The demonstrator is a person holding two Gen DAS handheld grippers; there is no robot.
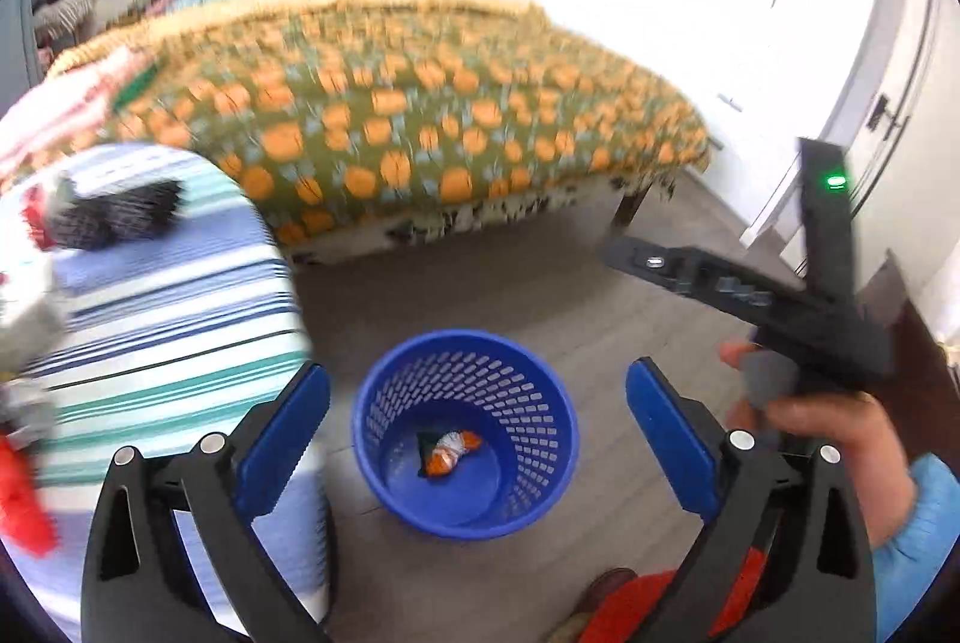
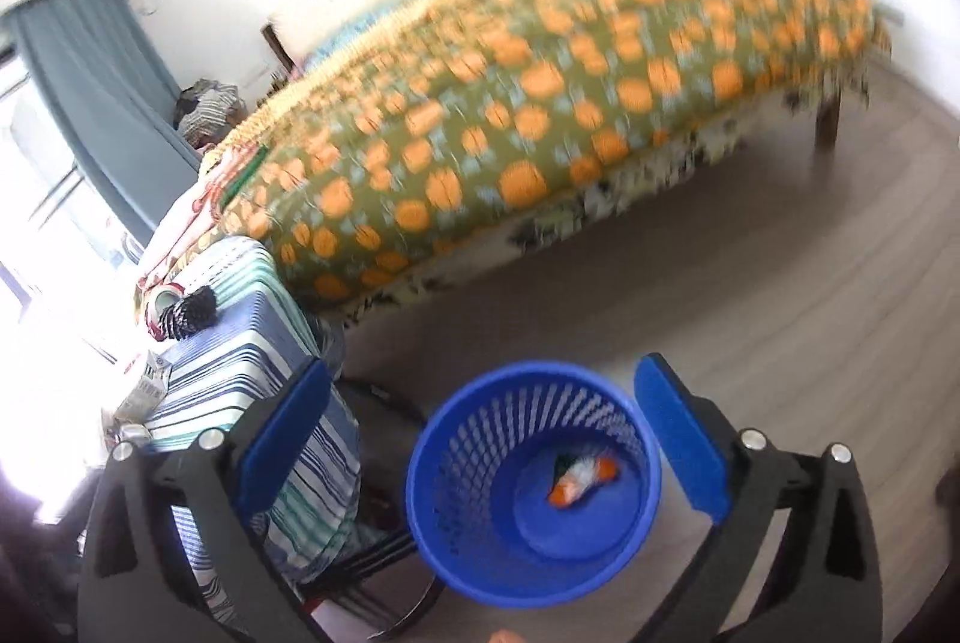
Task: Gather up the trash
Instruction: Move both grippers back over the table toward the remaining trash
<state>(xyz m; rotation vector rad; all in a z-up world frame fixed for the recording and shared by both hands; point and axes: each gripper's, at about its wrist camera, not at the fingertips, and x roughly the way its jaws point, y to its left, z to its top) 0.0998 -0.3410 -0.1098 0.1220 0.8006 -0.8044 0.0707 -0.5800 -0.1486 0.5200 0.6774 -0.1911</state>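
while both pairs of jaws are spread wide with nothing between them, an orange-and-white wrapper [image 1: 449, 454] is seen lying on the bottom of the blue basket [image 1: 384, 403], on the floor below and ahead of the left gripper [image 1: 478, 424]. from the right gripper [image 2: 483, 427], the same basket is framed between its blue pads. the striped table [image 1: 180, 319] is to the left, the patterned bed [image 1: 420, 102] beyond.

Bright daylight, blown-out walls, motion blur, fisheye-warped edges.

Black fingers [image 1: 282, 439], blue pads, silver screws; light-blue sleeve [image 1: 924, 529].
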